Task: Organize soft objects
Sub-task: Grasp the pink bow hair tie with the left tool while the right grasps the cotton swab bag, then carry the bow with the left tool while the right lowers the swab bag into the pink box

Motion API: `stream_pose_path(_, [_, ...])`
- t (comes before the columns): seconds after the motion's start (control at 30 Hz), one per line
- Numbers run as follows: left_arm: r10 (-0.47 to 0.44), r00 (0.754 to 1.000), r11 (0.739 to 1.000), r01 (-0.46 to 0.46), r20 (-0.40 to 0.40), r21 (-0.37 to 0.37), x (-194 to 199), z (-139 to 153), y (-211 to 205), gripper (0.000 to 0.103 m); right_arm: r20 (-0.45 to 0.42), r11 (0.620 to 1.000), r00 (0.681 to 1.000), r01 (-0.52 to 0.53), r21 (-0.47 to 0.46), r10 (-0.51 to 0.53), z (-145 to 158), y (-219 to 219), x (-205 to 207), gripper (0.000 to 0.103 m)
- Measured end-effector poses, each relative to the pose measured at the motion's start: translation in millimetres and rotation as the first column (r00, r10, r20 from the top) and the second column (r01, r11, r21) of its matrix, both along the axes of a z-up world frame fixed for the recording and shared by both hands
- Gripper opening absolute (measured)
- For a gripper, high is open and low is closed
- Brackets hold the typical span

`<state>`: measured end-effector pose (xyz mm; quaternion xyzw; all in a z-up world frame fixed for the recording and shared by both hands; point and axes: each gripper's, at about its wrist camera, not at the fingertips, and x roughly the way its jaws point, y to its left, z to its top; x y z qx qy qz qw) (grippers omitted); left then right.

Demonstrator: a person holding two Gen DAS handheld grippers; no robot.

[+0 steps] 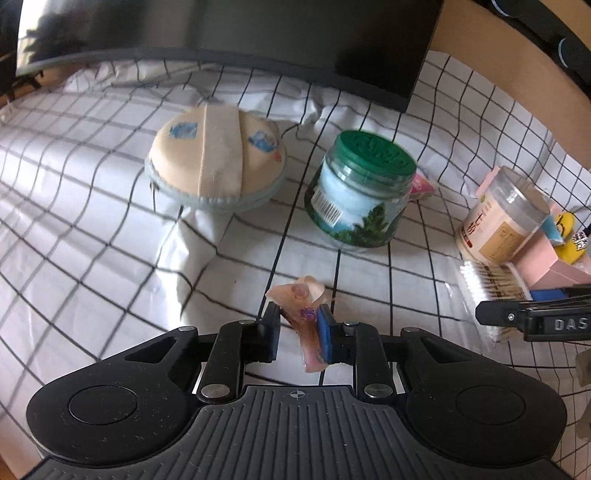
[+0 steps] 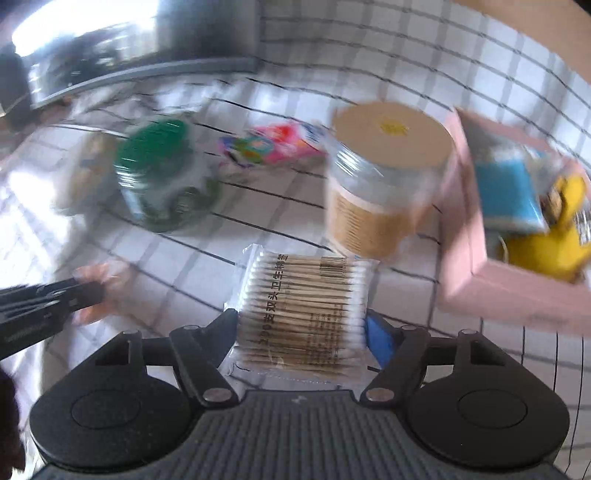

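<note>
My left gripper (image 1: 298,317) is shut on a small peach soft toy (image 1: 302,295) with a purple stud, held just above the checked cloth (image 1: 92,236). It shows blurred in the right wrist view (image 2: 98,275), held by the left gripper (image 2: 88,291). My right gripper (image 2: 301,325) is shut on a clear pack of cotton swabs (image 2: 301,314); that pack also shows in the left wrist view (image 1: 487,284), where the right gripper (image 1: 480,314) enters from the right. A pink box (image 2: 509,291) holds a blue packet (image 2: 504,192) and a yellow plush (image 2: 554,243).
A round beige zip pouch (image 1: 216,157) lies at the back. A green-lidded jar (image 1: 360,188) stands in the middle and a tan-lidded swab canister (image 1: 506,218) at the right. A colourful packet (image 2: 273,146) lies behind. A dark monitor (image 1: 258,33) stands at the far edge.
</note>
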<state>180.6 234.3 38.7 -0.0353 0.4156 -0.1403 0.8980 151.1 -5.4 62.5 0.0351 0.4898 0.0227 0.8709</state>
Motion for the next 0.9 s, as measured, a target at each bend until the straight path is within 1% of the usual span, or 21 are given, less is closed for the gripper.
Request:
stream_pose_path(0.1, [-0.001,0.999,1.0,0.001,0.048,0.008,0,18,3,0.024,0.045,0.998,0.997,-0.066,0.016,0.065,20,8,-2,0.073])
stream_pose_path(0.17, [-0.005,0.996,1.0,0.004,0.092,0.01,1,36,6,0.024,0.095,0.993,0.989,-0.115,0.025,0.112,41,11,-3,0.073])
stream_pose_path(0.27, [-0.011,0.985,1.0,0.007,0.172,0.02,8,66,8,0.024,0.182,0.988,0.971,-0.156,0.008,0.152,75,10,-2,0.073])
stream_pose_path(0.33, [-0.008,0.974,1.0,0.003,0.227,0.024,19,88,6,0.024,0.228,0.987,0.961,-0.163,0.005,0.158,96,4,2,0.073])
stream_pose_path(0.5, [-0.031,0.936,0.999,0.018,0.352,0.039,44,139,-17,0.024,0.333,0.99,0.932,-0.141,-0.025,0.141,145,-23,12,0.073])
stream_pose_path(0.63, [-0.051,0.918,0.999,0.047,0.392,0.021,58,169,-45,0.024,0.4,0.994,0.91,-0.103,-0.045,0.112,174,-52,11,0.073])
stream_pose_path(0.73, [-0.076,0.907,0.997,0.083,0.414,0.002,61,186,-74,0.024,0.437,0.996,0.896,-0.063,-0.056,0.082,186,-78,6,0.073])
stream_pose_path(0.83, [-0.114,0.891,0.992,0.123,0.439,0.009,59,198,-109,0.024,0.466,0.998,0.884,-0.021,-0.063,0.048,189,-107,1,0.073])
stream_pose_path(0.9, [-0.129,0.89,0.99,0.139,0.437,0.01,56,201,-133,0.024,0.477,0.998,0.879,0.014,-0.059,0.016,188,-126,-4,0.073])
